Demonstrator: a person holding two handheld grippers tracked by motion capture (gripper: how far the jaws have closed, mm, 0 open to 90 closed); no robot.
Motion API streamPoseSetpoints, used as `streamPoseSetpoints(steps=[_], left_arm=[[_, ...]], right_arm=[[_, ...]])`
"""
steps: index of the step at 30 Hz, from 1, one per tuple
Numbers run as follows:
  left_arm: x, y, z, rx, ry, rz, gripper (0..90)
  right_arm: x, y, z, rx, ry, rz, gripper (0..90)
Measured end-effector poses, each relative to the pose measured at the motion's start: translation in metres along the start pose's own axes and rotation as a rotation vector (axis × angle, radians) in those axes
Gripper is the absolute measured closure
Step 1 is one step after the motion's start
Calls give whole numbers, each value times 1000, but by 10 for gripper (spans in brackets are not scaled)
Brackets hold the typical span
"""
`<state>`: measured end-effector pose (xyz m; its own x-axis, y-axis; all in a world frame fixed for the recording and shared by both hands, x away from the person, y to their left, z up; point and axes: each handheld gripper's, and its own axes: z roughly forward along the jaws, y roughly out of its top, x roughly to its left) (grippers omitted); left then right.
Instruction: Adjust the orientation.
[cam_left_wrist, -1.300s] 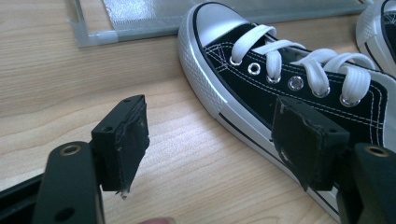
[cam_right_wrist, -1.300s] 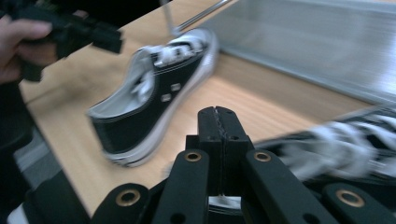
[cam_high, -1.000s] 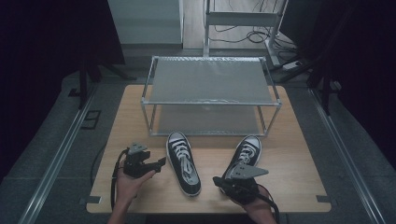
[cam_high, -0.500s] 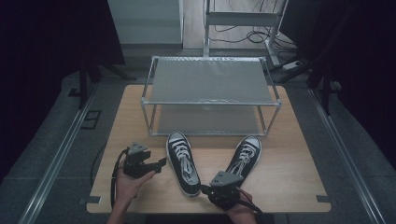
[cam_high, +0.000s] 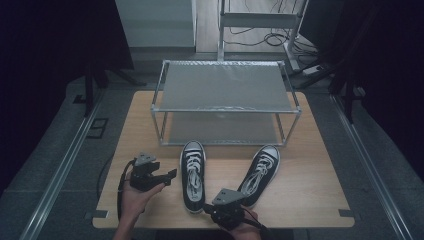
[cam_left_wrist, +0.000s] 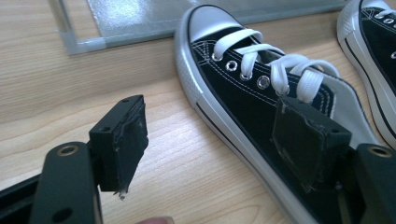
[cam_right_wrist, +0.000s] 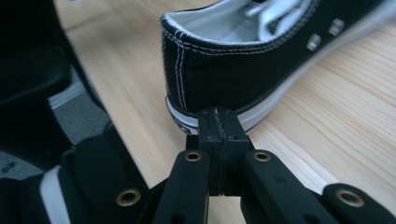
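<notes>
Two black canvas sneakers with white laces lie on the wooden table: the left shoe (cam_high: 192, 175) (cam_left_wrist: 243, 88) and the right shoe (cam_high: 260, 172) (cam_left_wrist: 373, 37), which slants to the right. My left gripper (cam_high: 169, 176) (cam_left_wrist: 212, 126) sits just left of the left shoe. Its jaws have just been opening and stand apart, gripping nothing, and the shoe's side lies behind the right jaw. My right gripper (cam_high: 220, 207) (cam_right_wrist: 219, 119) is low between the two heels with its jaws shut together and empty. A shoe's heel (cam_right_wrist: 210, 70) stands just beyond its tips.
A metal two-tier rack (cam_high: 227, 102) (cam_left_wrist: 140, 18) stands on the far half of the table (cam_high: 320, 190), right behind the toes. The table's near edge lies just under both hands. Dark floor and rails flank the table.
My right gripper has moved left and toward the near edge, sinking from beside the right shoe to between the heels. The left hand has stayed put.
</notes>
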<state>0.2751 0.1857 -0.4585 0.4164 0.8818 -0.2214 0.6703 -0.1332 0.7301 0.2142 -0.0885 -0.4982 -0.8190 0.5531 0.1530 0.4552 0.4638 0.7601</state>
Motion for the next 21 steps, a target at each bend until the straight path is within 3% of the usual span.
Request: streamPoseSetpoints(steps=[4, 9, 18, 21], left_arm=[[2, 0, -6, -12, 5, -7, 266], [7, -1, -11, -23, 9, -25, 266], [13, -1, -16, -23, 15, -33, 259], [14, -2, -17, -24, 10, -37, 256]], right_arm=[[9, 5, 18, -15, 44, -21, 900], [12, 14, 36, -26, 116, -6, 900], [23, 33, 69, -51, 157, -30, 900], [24, 35, 71, -47, 161, -28, 900]])
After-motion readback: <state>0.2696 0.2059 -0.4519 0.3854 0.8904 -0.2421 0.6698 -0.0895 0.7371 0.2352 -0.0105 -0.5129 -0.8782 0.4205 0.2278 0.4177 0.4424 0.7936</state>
